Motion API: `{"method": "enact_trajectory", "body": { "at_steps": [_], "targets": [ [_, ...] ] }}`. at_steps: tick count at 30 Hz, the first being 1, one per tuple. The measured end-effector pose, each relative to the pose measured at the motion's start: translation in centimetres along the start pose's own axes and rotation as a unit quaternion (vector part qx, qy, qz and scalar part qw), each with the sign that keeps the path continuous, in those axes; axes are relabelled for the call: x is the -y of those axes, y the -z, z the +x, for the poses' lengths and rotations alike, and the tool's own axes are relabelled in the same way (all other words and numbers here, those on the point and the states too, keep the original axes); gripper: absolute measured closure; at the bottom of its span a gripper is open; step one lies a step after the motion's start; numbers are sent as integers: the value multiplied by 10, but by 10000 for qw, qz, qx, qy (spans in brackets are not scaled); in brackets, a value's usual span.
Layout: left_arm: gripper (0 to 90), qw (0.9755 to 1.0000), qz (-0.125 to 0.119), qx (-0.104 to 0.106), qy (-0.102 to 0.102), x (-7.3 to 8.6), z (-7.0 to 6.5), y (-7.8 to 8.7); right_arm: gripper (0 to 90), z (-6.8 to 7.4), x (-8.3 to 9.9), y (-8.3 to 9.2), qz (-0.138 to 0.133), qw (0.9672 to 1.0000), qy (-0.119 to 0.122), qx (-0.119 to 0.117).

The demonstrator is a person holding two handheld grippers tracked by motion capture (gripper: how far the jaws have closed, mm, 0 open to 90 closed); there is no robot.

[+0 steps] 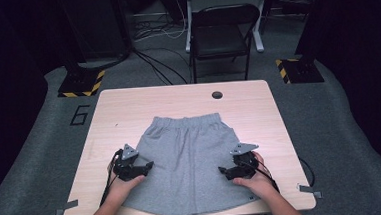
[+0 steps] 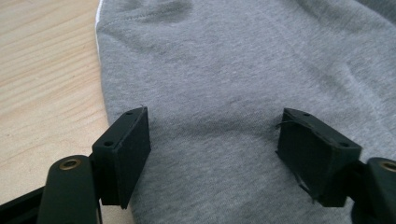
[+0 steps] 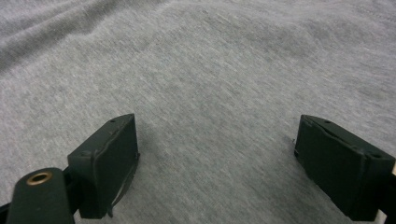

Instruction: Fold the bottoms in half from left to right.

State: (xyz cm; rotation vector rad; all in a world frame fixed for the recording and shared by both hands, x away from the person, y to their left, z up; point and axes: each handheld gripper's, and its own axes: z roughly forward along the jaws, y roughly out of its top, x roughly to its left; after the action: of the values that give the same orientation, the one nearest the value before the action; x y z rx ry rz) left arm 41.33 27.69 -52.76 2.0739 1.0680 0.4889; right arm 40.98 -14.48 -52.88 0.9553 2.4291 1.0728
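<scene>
A pair of grey shorts (image 1: 189, 160) lies flat on the wooden table (image 1: 108, 112), spreading directly under and ahead of both claws. The left gripper (image 1: 149, 165) sits over the shorts' left edge, the right gripper (image 1: 221, 170) over their right side, each with jaws spread wide and gripping nothing. Beyond the left gripper, past the table's far left corner, a "6" (image 1: 80, 114) is marked on the floor.

Grey shorts (image 1: 189, 162) lie flat before me, waistband toward twelve o'clock, hem at the counter's (image 1: 128, 104) near edge.
</scene>
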Motion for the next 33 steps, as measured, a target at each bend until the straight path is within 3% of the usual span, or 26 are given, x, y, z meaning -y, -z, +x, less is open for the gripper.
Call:
{"method": "enact_trajectory", "body": {
  "at_steps": [19,22,26,28,33],
  "targets": [
    [265,10000,-21,-34,4,0,0,1,134,0,0,0,-18,10000,-22,23],
    [285,10000,-40,-42,53,0,0,1,145,1,0,1,22,9999,-122,16],
    [302,9999,-54,-57,95,0,0,1,153,0,-1,1,68,10000,-57,19],
    [304,10000,56,-34,36,-2,1,2,160,1,-2,1,55,9998,-182,55],
    [334,9999,109,-32,54,-3,2,4,214,-1,-4,5,150,9999,-69,31]
  ]
}}
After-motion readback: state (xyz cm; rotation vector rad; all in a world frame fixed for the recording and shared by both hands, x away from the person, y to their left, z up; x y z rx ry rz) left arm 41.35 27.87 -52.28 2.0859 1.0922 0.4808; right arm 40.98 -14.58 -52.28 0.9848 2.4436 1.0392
